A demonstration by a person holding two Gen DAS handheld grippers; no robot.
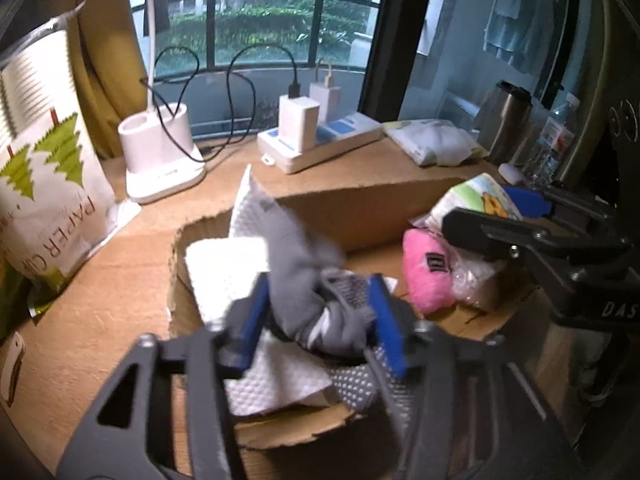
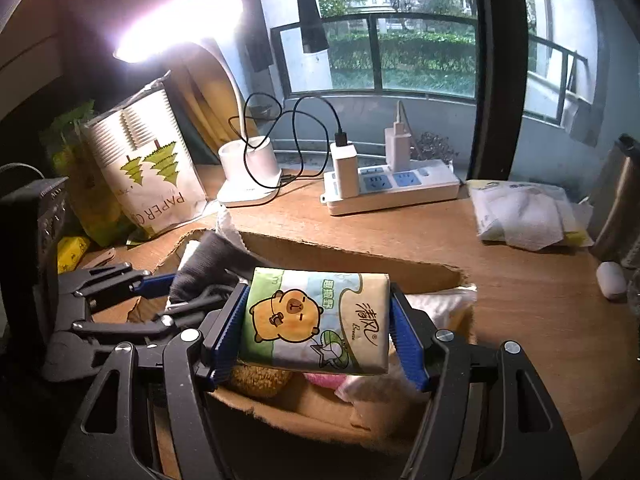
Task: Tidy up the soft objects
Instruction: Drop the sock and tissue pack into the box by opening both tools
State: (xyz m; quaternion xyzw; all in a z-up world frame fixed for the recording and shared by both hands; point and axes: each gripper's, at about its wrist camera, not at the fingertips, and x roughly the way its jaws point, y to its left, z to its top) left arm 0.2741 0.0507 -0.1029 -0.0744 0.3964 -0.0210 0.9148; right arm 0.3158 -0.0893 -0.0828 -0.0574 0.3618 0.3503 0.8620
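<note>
A shallow cardboard box [image 1: 360, 208] lies on the wooden desk. My left gripper [image 1: 320, 312] is shut on a grey sock [image 1: 304, 264] and holds it over the box's left half, above white paper towels [image 1: 224, 268]. A pink plush [image 1: 426, 276] lies in the right half. My right gripper [image 2: 318, 320] is shut on a tissue pack with a capybara print [image 2: 316, 320], held over the box [image 2: 348, 256]; the pack also shows in the left wrist view [image 1: 476, 196]. A brown plush [image 2: 260, 380] lies under the pack.
A white lamp base [image 1: 160, 152] with cables, a power strip [image 1: 320, 140] with chargers, a paper cup bag [image 1: 48, 184], a white tissue packet [image 1: 436, 140], a steel tumbler [image 1: 506, 120] and a water bottle [image 1: 552, 140] stand around the box.
</note>
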